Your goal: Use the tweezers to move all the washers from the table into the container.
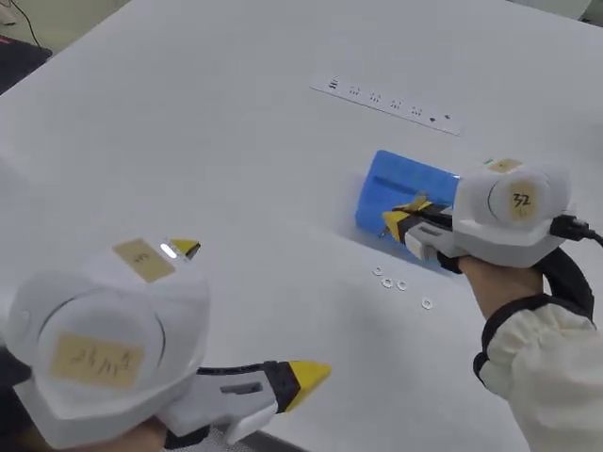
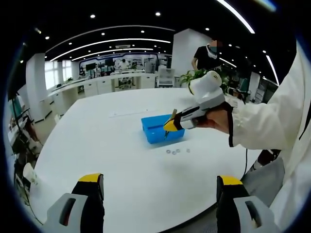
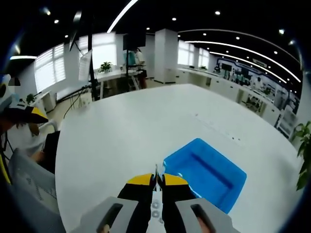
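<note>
My right gripper (image 1: 400, 224) is shut on thin tweezers (image 1: 415, 203) and hovers over the near edge of the blue container (image 1: 407, 181). Whether the tweezers hold a washer is too small to tell. Several small washers (image 1: 388, 282) lie on the white table just in front of the container. In the right gripper view the tweezers (image 3: 156, 171) rise between the closed yellow tips (image 3: 156, 180), with the container (image 3: 206, 172) ahead to the right. My left gripper (image 1: 247, 311) stays open near the table's front edge, far from the washers (image 2: 173, 152) and holding nothing.
A white power strip (image 1: 388, 102) lies on the table beyond the container. The white table (image 1: 236, 169) is broad and bare to the left. A person (image 2: 208, 52) stands in the background beyond the table.
</note>
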Demonstrator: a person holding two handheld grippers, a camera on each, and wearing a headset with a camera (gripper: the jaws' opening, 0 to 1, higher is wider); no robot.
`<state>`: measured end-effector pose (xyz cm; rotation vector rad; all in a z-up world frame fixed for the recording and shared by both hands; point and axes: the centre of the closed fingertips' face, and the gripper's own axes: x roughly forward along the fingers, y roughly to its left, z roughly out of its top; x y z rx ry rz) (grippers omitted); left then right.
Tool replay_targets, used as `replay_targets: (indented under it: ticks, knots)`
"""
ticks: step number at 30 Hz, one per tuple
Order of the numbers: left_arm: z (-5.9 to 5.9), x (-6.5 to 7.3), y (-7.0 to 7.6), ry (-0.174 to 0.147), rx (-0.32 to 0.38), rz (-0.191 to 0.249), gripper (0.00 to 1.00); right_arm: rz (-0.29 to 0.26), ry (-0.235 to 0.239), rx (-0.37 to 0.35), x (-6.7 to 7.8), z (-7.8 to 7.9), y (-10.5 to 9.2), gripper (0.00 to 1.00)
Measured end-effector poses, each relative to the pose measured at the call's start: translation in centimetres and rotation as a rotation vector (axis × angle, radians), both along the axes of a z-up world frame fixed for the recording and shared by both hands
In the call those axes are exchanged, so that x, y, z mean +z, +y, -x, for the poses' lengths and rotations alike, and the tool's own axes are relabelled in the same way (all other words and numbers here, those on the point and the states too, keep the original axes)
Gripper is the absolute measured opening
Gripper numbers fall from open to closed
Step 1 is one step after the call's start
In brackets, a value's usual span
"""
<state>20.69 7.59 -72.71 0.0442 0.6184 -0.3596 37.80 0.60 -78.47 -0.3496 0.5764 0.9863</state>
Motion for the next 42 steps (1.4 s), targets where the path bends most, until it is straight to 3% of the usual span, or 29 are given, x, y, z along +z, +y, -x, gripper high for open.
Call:
replay_targets:
  ticks: [14, 17, 42]
  knots:
    - [0.2, -0.6, -0.3, 0.021, -0.001, -0.005, 0.99, 0.05, 0.066, -0.02, -3.2, 0.6, -1.3, 0.03]
    - [0.3, -1.1, 0.0, 0.041, 0.008, -0.011, 0.99, 0.067, 0.06, -0.021, -3.6, 0.5, -1.5, 0.03]
    - [0.6, -1.3, 0.0, 0.052, 0.01, -0.006, 0.99, 0.05, 0.096, -0.056, -3.9, 0.5, -1.6, 0.03]
